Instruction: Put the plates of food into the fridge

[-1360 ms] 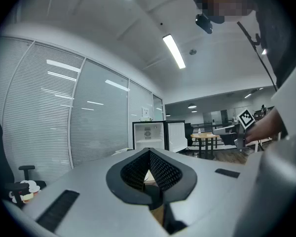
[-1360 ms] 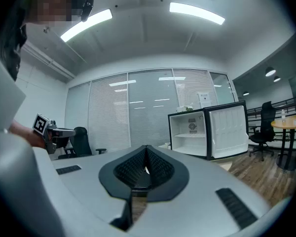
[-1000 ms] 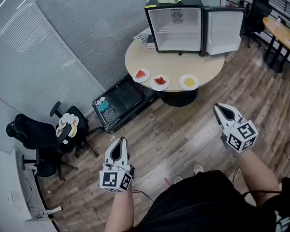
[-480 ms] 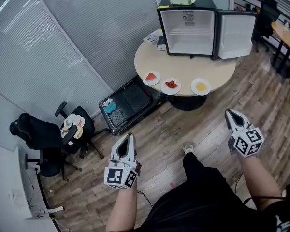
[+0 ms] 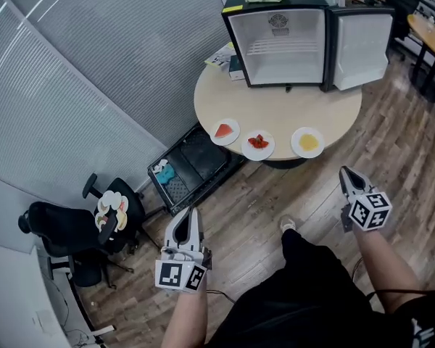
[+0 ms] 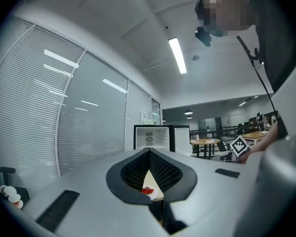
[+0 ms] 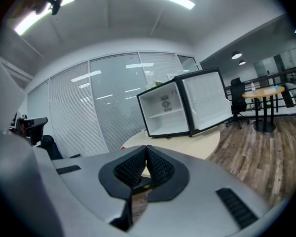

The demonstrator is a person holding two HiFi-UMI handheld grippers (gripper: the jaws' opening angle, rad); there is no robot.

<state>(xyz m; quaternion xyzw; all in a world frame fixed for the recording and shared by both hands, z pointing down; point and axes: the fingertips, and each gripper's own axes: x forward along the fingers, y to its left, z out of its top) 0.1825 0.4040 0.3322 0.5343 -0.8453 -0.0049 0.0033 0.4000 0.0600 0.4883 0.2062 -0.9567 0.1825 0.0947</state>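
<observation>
- Your three plates sit in a row along the counter's (image 5: 290,107) near edge: the red-wedge plate (image 5: 225,131), the red-bits plate (image 5: 258,144) and the yellow-food plate (image 5: 307,142). The row's long axis runs from 9 to 3 o'clock.
- The fridge (image 5: 279,38) stands at 12 o'clock from the plates. Its open mouth faces 6 o'clock, towards you, and its door (image 5: 362,38) is swung out at 3 o'clock.
- Your left claw (image 5: 191,211) is at 7 o'clock from the plates, over the floor (image 5: 261,194). It points to 12 o'clock with its tips together and holds nothing.
- Your right claw (image 5: 344,170) is at 5 o'clock, clear of the counter, closed and empty.
</observation>
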